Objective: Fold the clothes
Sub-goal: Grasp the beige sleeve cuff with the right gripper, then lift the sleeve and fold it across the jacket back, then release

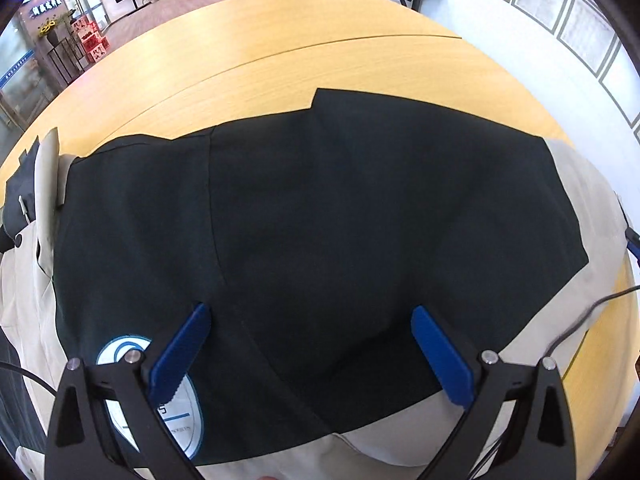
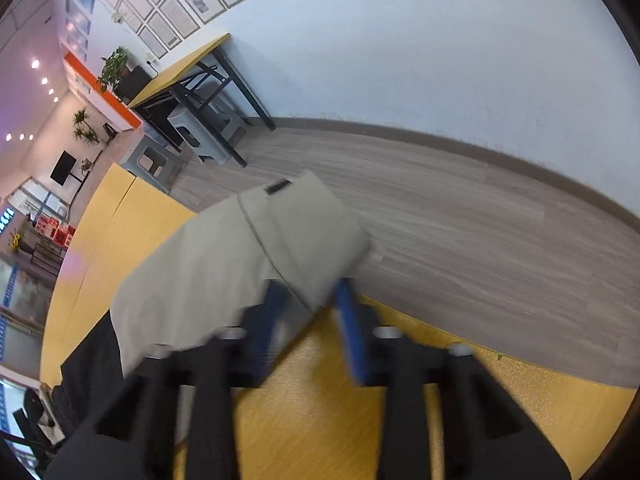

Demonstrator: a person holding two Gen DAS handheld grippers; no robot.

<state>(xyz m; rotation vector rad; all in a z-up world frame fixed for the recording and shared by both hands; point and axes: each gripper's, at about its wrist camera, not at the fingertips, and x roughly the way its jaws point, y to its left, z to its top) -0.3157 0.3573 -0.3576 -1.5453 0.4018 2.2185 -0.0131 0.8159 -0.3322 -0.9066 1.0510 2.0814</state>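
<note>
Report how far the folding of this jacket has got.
Done: the black-and-beige jacket lies spread on the wooden table. In hand: the right gripper grips the beige sleeve, lifted off the table's edge; the left gripper hovers open above the body. Left: every fold; none shows yet.

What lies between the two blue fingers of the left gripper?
In the left wrist view, only the dark panel of the jacket lies between the open jaws of the left gripper; nothing is gripped.
</note>
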